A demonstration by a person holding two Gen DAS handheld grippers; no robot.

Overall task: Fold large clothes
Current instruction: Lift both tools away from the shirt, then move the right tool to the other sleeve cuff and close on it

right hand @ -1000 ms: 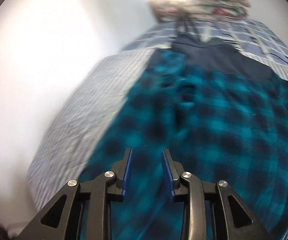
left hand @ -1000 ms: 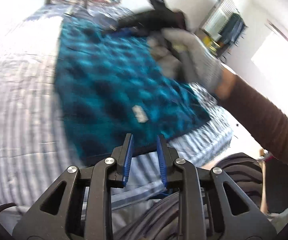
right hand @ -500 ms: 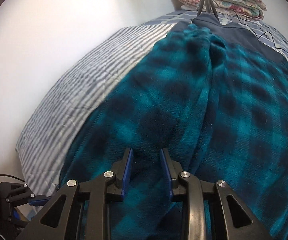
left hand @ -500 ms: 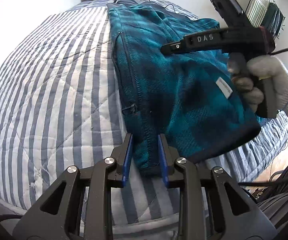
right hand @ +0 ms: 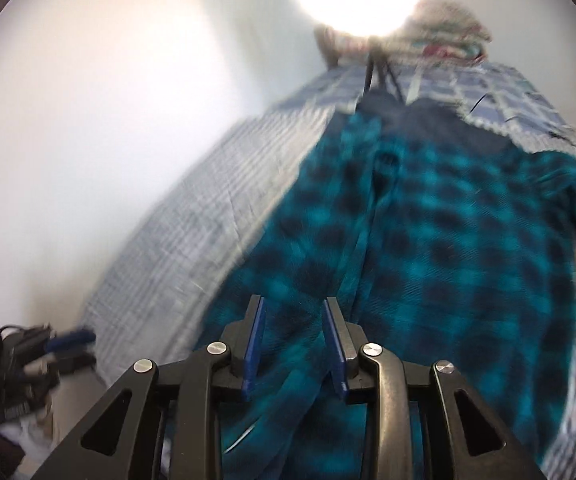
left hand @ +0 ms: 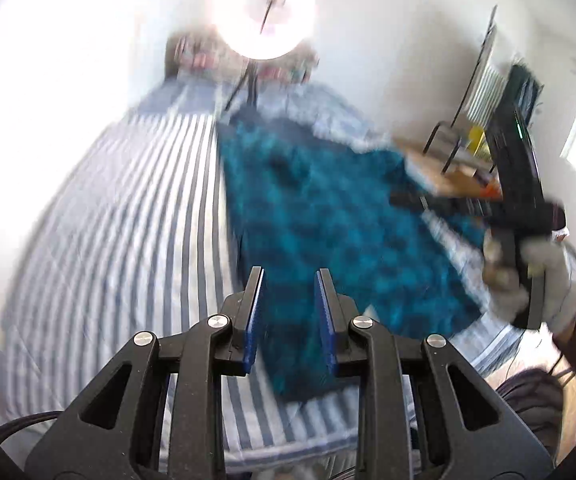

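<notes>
Both wrist views have swung upward since half a second ago, when the left gripper (left hand: 289,314) sat low at the near hem of the teal plaid fleece jacket (left hand: 340,236); now it hangs above that hem with its fingers apart and nothing between them, and the picture is smeared by motion. Ahead of it and a little to its right the jacket lies spread on the striped bed cover (left hand: 127,216), reaching away toward the ring light (left hand: 265,10). The right gripper (right hand: 294,344) also stands apart and empty, with the fleece directly under and ahead of its fingers; in the left view it appears off to the right, in a gloved right hand (left hand: 528,276). Judging from this, the next grasp is the risk: the pile is thick and the front looks doubled along its middle seam, so a pinch made in such haste could catch only the top layer, or the bed cover with it, and drag the fold crooked.
</notes>
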